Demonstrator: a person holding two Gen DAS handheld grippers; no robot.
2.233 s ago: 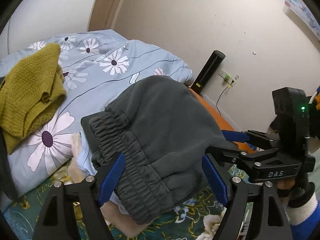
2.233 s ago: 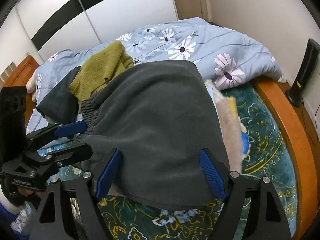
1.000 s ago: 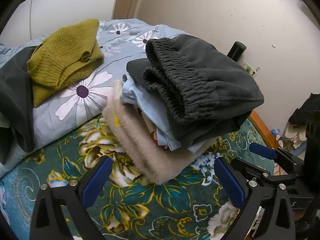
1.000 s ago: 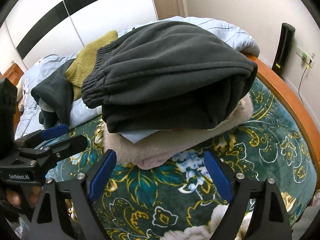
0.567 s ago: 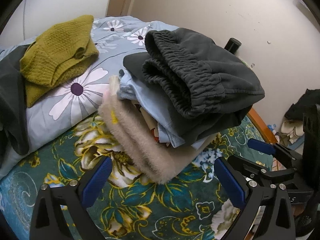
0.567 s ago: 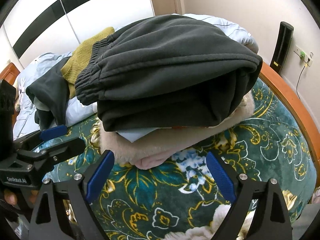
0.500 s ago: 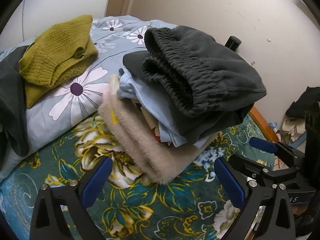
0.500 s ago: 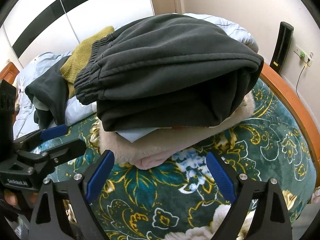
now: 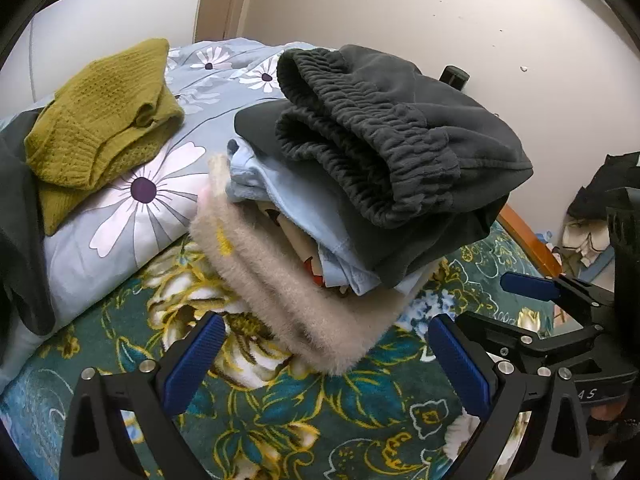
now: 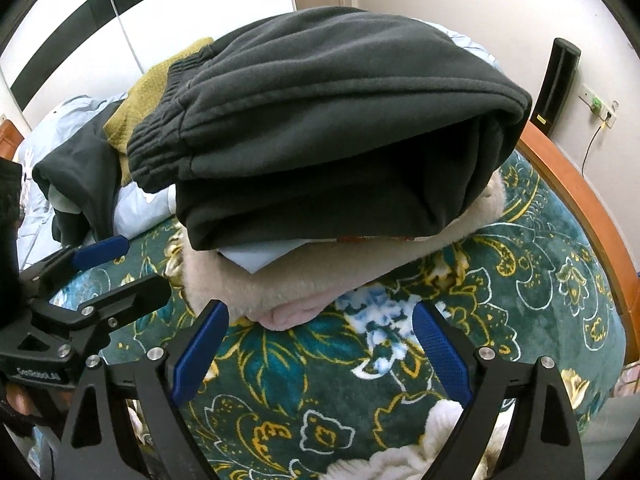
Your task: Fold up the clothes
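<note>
Sweatpants (image 9: pixel 400 136), dark grey and folded, are sitting on top of a stack above a light blue garment (image 9: pixel 288 208) and a fuzzy beige sweater (image 9: pixel 288 300) on the bed; my left gripper (image 9: pixel 324 364) is hovering just short of it, spread apart and empty. Right wrist view: my right gripper (image 10: pixel 320 344) is likewise gaping wide, gripping nothing, facing the stack's folded edge.

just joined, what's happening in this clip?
A person is folding clothes on a bed with handheld tongs. Right now both the left tongs and the right tongs are open and hold nothing, hovering just short of a stack of folded clothes. Dark grey sweatpants sit on top, over a light blue garment and a fuzzy beige one. A mustard knit sweater lies unfolded on the floral duvet behind.
</note>
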